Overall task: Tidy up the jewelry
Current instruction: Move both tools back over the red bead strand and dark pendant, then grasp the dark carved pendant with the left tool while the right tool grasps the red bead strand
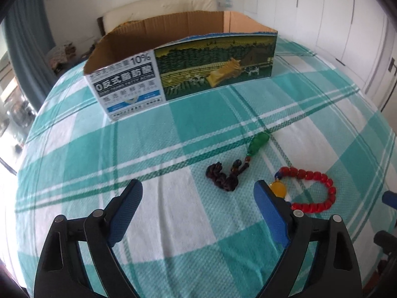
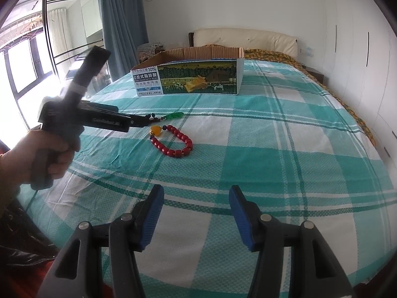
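A red bead bracelet (image 1: 320, 188) with a yellow bead lies on the checked bedspread; it also shows in the right wrist view (image 2: 178, 141). A green pendant on a dark braided cord (image 1: 233, 171) lies just left of it, and shows in the right wrist view (image 2: 173, 116). An open cardboard box (image 1: 183, 72) stands further back, also in the right wrist view (image 2: 191, 77). My left gripper (image 1: 198, 191) is open and empty, just short of the cord, its right finger next to the yellow bead. My right gripper (image 2: 196, 195) is open and empty, well short of the bracelet.
The teal and white checked bedspread (image 2: 273, 149) covers the whole bed. A cream headboard (image 2: 245, 39) and white wardrobe doors (image 2: 359, 49) stand behind. A window and blue curtain (image 2: 119, 24) are on the left. The left hand-held gripper body (image 2: 86, 119) shows in the right wrist view.
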A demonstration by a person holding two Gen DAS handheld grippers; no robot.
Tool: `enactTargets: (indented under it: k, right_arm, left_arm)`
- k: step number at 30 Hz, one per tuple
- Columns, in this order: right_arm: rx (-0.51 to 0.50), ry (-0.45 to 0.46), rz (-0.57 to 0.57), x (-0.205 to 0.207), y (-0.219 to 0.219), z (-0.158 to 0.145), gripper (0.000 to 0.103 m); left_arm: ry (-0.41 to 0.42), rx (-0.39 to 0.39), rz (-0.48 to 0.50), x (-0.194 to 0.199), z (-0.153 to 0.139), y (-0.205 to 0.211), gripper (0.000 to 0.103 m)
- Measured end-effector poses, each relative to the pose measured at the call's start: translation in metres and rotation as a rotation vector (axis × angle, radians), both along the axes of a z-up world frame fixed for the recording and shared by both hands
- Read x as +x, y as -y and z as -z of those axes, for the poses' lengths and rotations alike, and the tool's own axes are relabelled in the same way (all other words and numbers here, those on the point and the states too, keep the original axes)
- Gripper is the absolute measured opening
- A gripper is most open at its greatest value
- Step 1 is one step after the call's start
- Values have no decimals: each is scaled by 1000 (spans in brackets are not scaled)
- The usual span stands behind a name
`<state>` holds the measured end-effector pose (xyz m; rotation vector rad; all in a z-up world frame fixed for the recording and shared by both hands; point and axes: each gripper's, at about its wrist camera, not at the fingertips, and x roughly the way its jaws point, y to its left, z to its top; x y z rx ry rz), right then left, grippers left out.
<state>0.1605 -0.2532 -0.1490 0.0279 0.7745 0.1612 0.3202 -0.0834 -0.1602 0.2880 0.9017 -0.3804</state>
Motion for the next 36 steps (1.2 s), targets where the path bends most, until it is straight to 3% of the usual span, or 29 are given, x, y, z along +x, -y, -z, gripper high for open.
enactTargets:
  k: [5,7,8,9,10,12,17,21,25,31,34,36]
  right_arm:
    - [17,1,10,4,5,-5,56]
    - [15,1,-6,9,1,-8,56]
    - [15,-2,-18,13,-1,-8,56]
    - [17,-5,-31,17,-4,-9,56]
    - [27,-9,-43,23,-8,-10,56]
    - [48,-23,-59,36,-14,-11,56]
    - [123,-92,-134,80,-39,-10,55]
    - [128,-153,-138,114,-58,3,47]
    - [92,-199,-111,133,-75,16,42]
    - [-38,-172,-61,141,-94,22,36]
    - [-75,-162,-62,142,-97,22,18]
    - [-58,-159,-64,142,-92,21,18]
  left_arm:
    - [6,-6,44,2,6,8,74]
    - [0,-45,65,0,6,7,57]
    - [-4,-67,78,-2,6,7,42]
    - [0,-72,86,-3,5,8,20]
    - [4,-63,93,-5,4,9,11]
    - [12,-60,85,-8,2,6,11]
    - [10,-137,6,-17,-10,-27,11]
    - [1,-187,-68,-24,-16,-55,11]
    - [5,-216,-112,-32,-19,-70,11]
    - [-3,-222,-126,-34,-14,-69,11]
    - [-9,-228,-128,-35,-13,-69,11]
    - [-7,-237,-130,-37,-16,-72,11]
